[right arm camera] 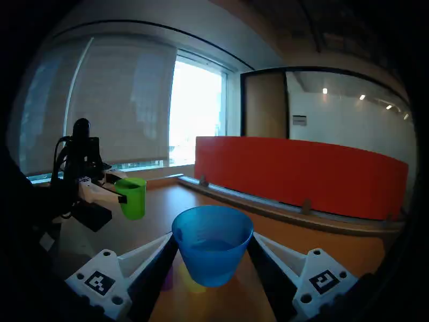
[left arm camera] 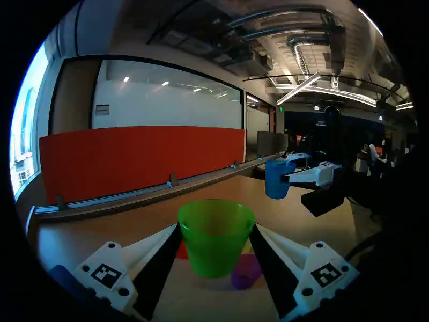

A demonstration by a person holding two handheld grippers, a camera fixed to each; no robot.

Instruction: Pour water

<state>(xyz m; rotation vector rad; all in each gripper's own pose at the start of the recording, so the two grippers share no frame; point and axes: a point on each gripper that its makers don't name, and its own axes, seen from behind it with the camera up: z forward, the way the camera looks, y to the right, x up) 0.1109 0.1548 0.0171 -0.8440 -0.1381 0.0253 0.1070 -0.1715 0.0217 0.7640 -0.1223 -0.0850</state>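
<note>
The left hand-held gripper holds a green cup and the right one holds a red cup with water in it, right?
Not quite. The right hand-held gripper holds a blue cup, not a red one; the right gripper view shows it, with water inside. The left hand-held gripper does hold a green cup.

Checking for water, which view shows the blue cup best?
The right gripper view: the blue cup sits close between the right tongs, inside visible. The left gripper view shows it small, side-on, farther off.

In your left gripper view, the near cup (left arm camera: pixel 216 236) sat lower centre, the far cup (left arm camera: pixel 276 178) right of centre, both above the bench (left arm camera: pixel 134 225).
</note>
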